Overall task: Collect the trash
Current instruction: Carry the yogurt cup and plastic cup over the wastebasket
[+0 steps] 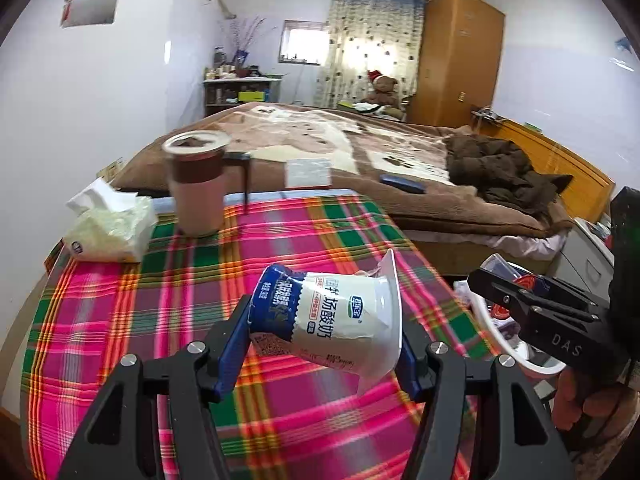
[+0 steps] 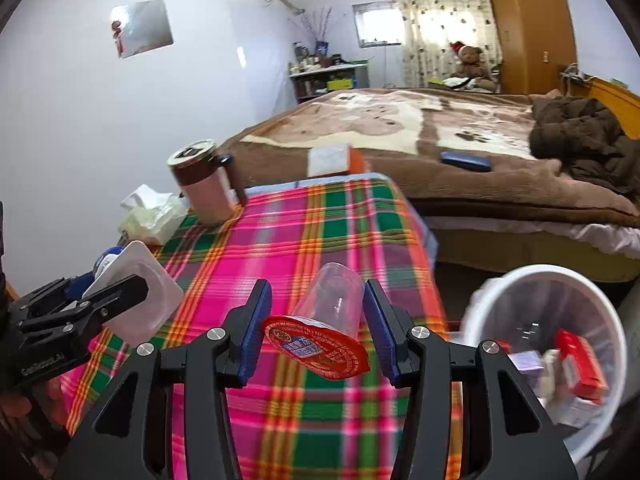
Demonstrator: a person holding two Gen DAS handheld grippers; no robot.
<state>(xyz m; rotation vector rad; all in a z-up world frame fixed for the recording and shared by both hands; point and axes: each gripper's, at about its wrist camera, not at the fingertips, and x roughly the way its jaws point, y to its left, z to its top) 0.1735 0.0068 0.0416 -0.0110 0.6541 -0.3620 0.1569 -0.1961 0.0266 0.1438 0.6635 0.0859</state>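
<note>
My left gripper point(image 1: 320, 328) is shut on a blue and white yogurt cup point(image 1: 332, 316), held sideways above the plaid tablecloth point(image 1: 160, 320). It also shows in the right wrist view point(image 2: 136, 300) at the left. My right gripper point(image 2: 316, 320) is shut on a clear plastic cup point(image 2: 332, 300) with a red foil lid point(image 2: 316, 346), held over the table's right edge. That gripper also shows in the left wrist view point(image 1: 520, 304) at the right. A white trash basket point(image 2: 480, 320) with red and white packaging inside stands on the floor at the right.
A pink and brown lidded mug point(image 1: 196, 188) and a tissue pack point(image 1: 108, 228) sit at the table's far left. A bed point(image 1: 320, 148) with a brown blanket lies beyond the table. A wardrobe point(image 1: 456, 56) stands at the back.
</note>
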